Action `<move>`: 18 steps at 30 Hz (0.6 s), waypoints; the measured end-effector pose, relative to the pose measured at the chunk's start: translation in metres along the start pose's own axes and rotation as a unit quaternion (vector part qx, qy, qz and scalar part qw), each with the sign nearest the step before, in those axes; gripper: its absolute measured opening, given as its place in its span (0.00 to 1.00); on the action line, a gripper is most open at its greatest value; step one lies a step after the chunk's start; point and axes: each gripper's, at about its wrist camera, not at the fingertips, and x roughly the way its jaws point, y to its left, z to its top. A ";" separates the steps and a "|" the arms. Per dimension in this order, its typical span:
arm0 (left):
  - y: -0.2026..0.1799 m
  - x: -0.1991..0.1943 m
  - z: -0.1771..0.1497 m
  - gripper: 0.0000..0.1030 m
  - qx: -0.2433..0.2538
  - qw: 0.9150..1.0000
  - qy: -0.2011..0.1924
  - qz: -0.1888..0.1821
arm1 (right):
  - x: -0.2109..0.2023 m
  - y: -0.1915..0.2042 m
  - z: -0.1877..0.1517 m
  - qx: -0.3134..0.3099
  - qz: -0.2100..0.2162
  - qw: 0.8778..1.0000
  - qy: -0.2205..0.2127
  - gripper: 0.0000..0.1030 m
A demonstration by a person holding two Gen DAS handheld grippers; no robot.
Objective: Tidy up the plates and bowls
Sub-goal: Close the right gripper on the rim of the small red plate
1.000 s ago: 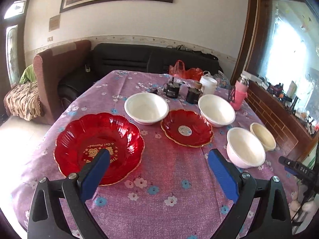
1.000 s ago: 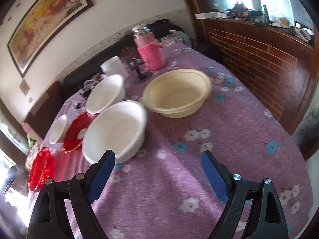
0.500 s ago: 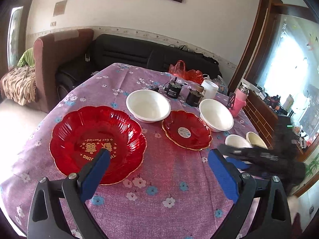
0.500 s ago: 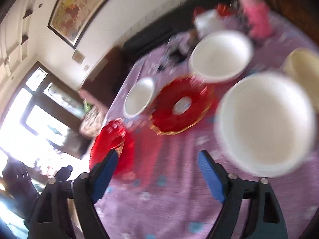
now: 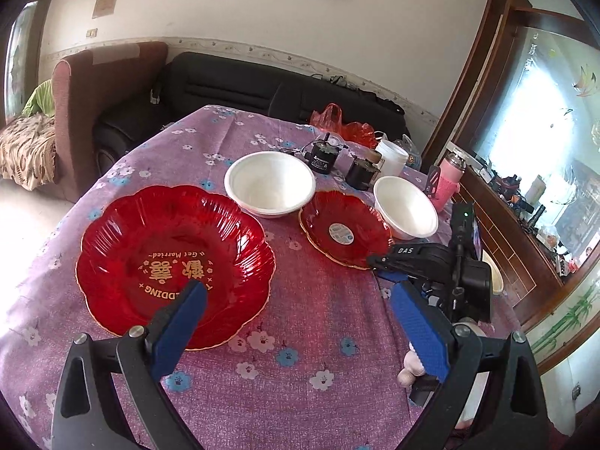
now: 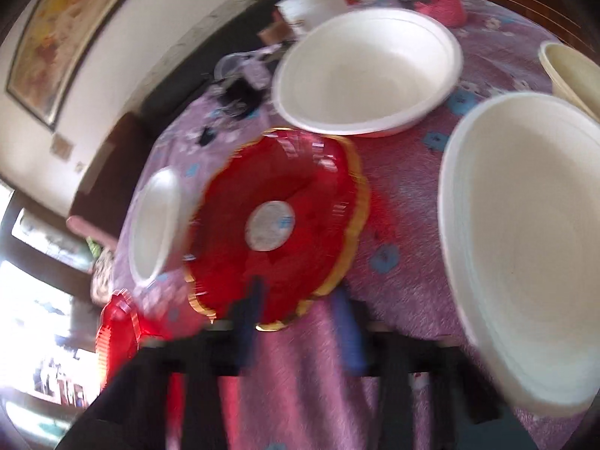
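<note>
A large red scalloped plate lies at the left of the purple flowered table. A small red plate with a round sticker lies in the middle, also in the right wrist view. Two white bowls stand behind it; a third white bowl and a cream bowl are at the right. My left gripper is open above the near table. My right gripper, blurred, reaches the small plate's near rim with its jaws narrowed; it also shows in the left wrist view.
A pink bottle, a white tub, two small dark devices and a red plastic bag stand at the table's far side. A black sofa and a brown armchair are behind; a wooden ledge runs at right.
My right gripper has swung left from the cream bowl to the small red plate's near edge, and its jaws have narrowed. My left gripper has risen and drawn back a little.
</note>
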 end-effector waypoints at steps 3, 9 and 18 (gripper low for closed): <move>0.000 0.001 0.001 0.96 -0.001 1.000 0.000 0.004 | -0.007 -0.005 -0.002 0.000 0.001 1.000 0.000 0.13; -0.004 0.009 0.001 0.96 0.001 1.000 0.013 0.009 | -0.033 -0.016 -0.021 -0.005 0.016 1.000 0.022 0.12; -0.030 0.021 -0.008 0.96 0.032 0.999 0.041 -0.012 | -0.090 -0.069 -0.075 -0.021 0.011 0.999 0.043 0.12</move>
